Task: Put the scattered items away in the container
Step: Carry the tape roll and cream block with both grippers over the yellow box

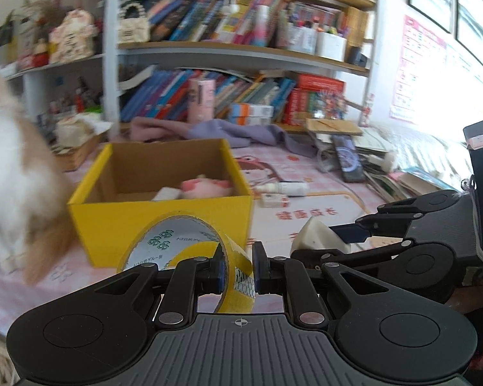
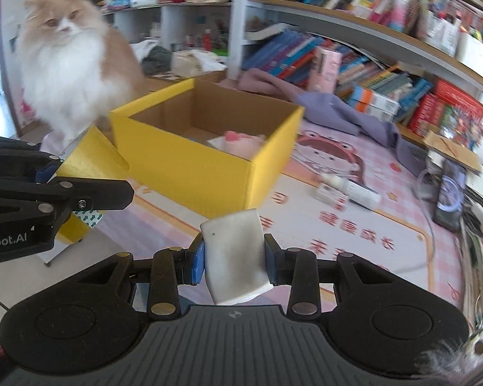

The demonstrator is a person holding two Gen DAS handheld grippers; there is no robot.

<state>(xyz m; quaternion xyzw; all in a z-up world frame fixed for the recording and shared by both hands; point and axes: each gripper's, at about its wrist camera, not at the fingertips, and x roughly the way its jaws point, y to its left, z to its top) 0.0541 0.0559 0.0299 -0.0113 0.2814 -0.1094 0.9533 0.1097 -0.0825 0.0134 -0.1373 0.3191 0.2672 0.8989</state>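
A fluffy cat (image 2: 71, 64) sat at the far left behind the yellow box (image 2: 206, 148), which stood on the pink desk mat (image 2: 370, 225) with a pink toy (image 2: 241, 143) inside. The left claw (image 1: 236, 271) pinched a yellow tape roll (image 1: 183, 244) just before the box. The right claw (image 2: 233, 257) gripped a white eraser (image 2: 233, 251) nearby. A small white bottle (image 2: 354, 189) lay further right.

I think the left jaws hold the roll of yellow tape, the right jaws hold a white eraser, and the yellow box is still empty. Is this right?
Not entirely. The yellow box is not empty: the right wrist view shows a pink soft toy inside. The roll of yellow tape and white eraser are held as you say.
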